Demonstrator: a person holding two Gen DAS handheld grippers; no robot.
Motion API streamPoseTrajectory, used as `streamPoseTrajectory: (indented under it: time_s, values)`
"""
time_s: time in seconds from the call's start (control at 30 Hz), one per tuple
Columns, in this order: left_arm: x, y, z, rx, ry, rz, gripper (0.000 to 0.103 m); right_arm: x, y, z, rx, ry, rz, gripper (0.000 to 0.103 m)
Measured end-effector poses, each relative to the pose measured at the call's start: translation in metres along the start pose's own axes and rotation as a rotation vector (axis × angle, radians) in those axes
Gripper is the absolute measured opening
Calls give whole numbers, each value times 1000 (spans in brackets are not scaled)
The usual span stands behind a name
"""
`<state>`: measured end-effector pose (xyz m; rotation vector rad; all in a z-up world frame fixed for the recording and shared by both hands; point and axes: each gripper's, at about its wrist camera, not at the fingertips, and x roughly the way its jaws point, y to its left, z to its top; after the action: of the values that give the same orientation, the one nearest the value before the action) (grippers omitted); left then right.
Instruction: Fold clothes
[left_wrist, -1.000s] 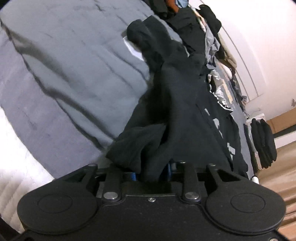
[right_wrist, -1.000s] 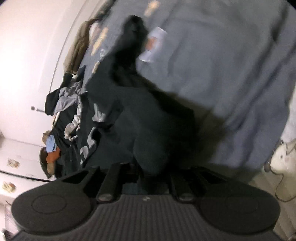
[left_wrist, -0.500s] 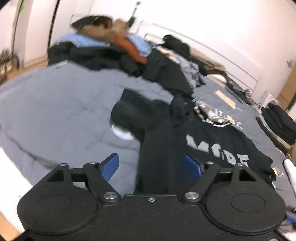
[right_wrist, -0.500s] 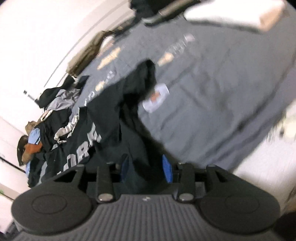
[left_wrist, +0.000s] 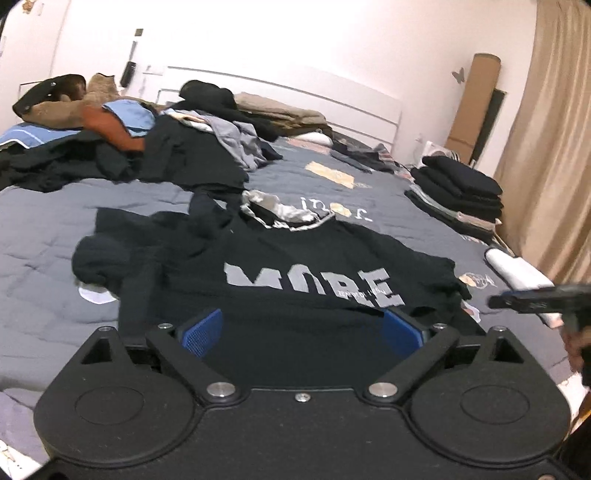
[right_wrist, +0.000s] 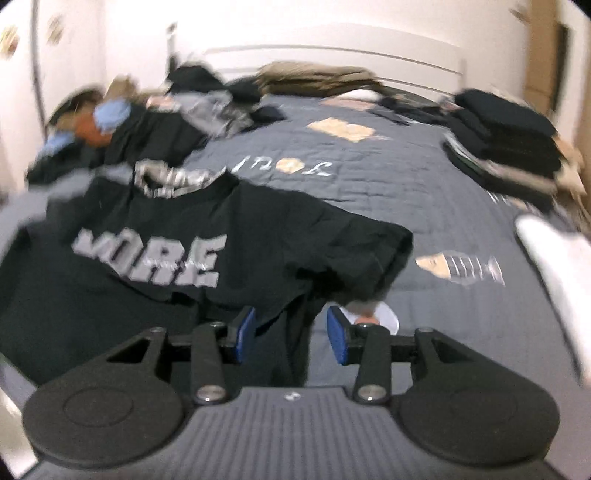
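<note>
Black T-shirt (left_wrist: 295, 254): lettered "MORE" in grey, spread face-up on the grey bed cover (left_wrist: 48, 236), hem nearest both cameras, collar toward the headboard (left_wrist: 295, 88).

Left tongs (left_wrist: 303, 328): jaws opening, spread wide over the T-shirt's hem; pads clear of the cloth, nothing gripped.

Right tongs (right_wrist: 291, 334): jaws opening, about half apart, above the T-shirt's right hem corner; dark cloth shows between the pads, but they do not press it.

Unfolded clothes heap (left_wrist: 147, 147): beyond the T-shirt, left of its collar.

Folded dark stack (left_wrist: 461, 184): well right of the T-shirt, at the bed edge.

Right-wrist view blurred.
</note>
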<state>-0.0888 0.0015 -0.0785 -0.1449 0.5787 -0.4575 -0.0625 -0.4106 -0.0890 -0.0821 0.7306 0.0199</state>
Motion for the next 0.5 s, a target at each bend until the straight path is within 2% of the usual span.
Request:
streamPoseTrajectory:
  time_s: [0.23,0.5]
  values:
    - [21,-9,-2,18,42,-28,95,32,2,7,-210,64,44,41]
    - [44,-38,-9,95,105,-106,95,43,18,-3,-421,79,66,41]
